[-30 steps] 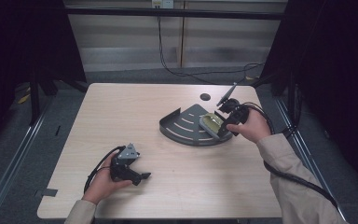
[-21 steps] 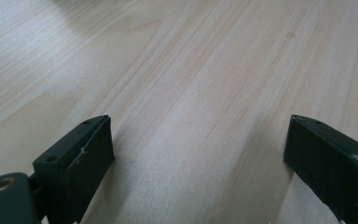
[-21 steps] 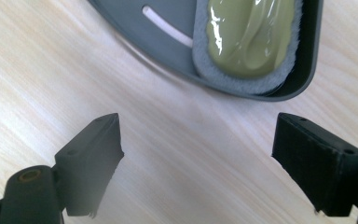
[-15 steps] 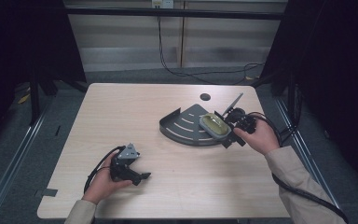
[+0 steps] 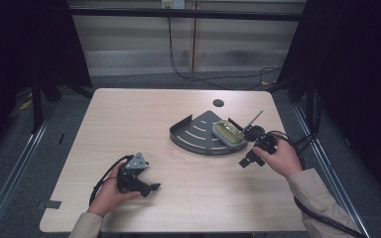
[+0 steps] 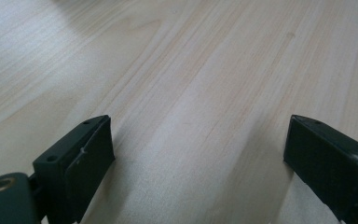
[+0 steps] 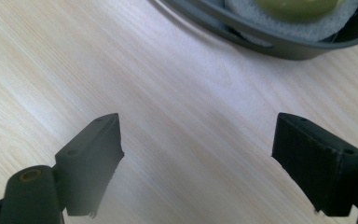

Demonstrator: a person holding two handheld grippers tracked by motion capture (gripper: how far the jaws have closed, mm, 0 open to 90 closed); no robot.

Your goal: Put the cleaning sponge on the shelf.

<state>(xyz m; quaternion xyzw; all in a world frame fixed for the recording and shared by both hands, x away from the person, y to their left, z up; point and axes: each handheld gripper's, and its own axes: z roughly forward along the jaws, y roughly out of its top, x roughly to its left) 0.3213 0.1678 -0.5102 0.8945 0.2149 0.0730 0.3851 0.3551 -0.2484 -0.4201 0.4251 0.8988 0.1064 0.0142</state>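
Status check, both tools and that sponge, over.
Left tool open, empty, on the table. Right tool open, empty. Yellow-green sponge sits in grey fan-shaped tray. Nothing in the way.

Left hand point(image 5: 110, 196) comes in from the bottom with its sleeve just showing, wrapped around the left gripper point(image 5: 151, 187), whose jaws stand wide apart with nothing between the fingertips (cable loops off behind the hand). Right hand point(image 5: 278, 159) reaches forward on a tan-sleeved forearm, holding the right gripper point(image 5: 246, 162), jaws spread just as wide, gap between the pads bare.
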